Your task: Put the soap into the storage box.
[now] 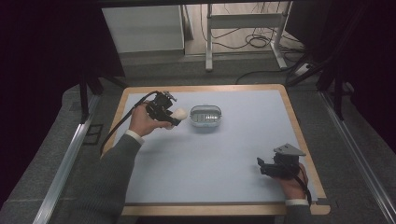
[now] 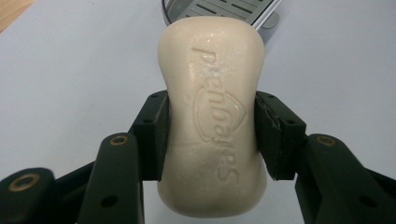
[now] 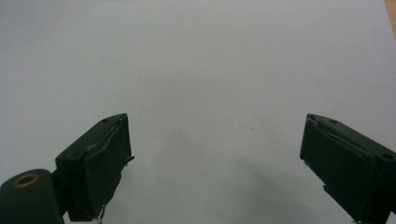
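High view: the surface (image 1: 243, 158), a pale sheet on a wood-edged board, carries one loose thing, a small grey soap dish (image 1: 206, 116) with a slotted insert. That dish sits just ahead of the left gripper (image 1: 176, 116), off the tips of its jaws and a little to their right as the camera sees it. The right gripper (image 1: 267, 167) rests well apart from both, near the person's edge of the surface, with nothing between its jaws.

Left gripper view gives the closer reading. The jaws are clenched on the waist of a cream soap (image 2: 212, 116), one pad on each narrow flank, and the bar runs lengthwise out past the pads towards the dish (image 2: 224, 9), whose rim and slots peek out just beyond the soap's far end. The bar is lifted off the surface. Whether its tip already overhangs the dish rim, I cannot tell.

Right gripper view: the jaws of the right gripper (image 3: 215, 154) stand wide apart, released, over bare sheet.

As I judge it, the work is setting the soap into the dish, and it is past the halfway mark: the grasp is made, the bar is raised and brought up to the dish. Left to do are the last short carry over the insert, the lowering, and the release. The dish is unoccupied.
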The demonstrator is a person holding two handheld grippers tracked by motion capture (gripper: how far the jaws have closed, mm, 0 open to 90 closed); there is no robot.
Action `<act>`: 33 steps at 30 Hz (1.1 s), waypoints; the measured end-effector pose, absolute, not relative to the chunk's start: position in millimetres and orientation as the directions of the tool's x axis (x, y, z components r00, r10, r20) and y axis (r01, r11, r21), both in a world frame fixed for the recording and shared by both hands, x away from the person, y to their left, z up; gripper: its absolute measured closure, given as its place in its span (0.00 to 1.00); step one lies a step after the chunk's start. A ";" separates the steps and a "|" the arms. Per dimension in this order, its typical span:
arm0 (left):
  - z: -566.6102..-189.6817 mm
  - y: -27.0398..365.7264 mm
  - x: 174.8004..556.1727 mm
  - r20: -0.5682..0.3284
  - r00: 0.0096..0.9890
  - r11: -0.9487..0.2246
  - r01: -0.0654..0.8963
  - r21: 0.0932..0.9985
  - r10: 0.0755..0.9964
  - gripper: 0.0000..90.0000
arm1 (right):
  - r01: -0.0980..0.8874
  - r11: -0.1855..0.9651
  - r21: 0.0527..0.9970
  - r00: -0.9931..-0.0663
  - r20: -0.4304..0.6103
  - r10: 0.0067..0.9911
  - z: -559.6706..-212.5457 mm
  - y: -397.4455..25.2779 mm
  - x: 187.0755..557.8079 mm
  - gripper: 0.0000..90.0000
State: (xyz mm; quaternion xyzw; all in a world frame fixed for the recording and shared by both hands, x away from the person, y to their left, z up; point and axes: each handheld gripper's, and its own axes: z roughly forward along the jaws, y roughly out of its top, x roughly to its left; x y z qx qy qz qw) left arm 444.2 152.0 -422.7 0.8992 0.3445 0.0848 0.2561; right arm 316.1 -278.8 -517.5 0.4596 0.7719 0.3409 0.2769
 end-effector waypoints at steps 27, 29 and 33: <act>-412.6 126.2 468.2 -0.003 0.767 -0.655 0.551 0.517 0.642 0.55 | 0.522 0.348 0.779 -0.425 -0.117 0.898 -518.5 -278.9 316.5 0.09; -411.6 122.9 469.8 -0.005 0.772 -0.658 0.546 0.518 0.636 0.55 | 0.521 0.347 0.780 -0.424 -0.116 0.898 -518.4 -279.2 316.5 0.09; -409.9 116.7 473.3 -0.010 0.780 -0.661 0.537 0.524 0.625 0.55 | 0.526 0.345 0.778 -0.424 -0.113 0.899 -518.7 -279.4 316.6 0.09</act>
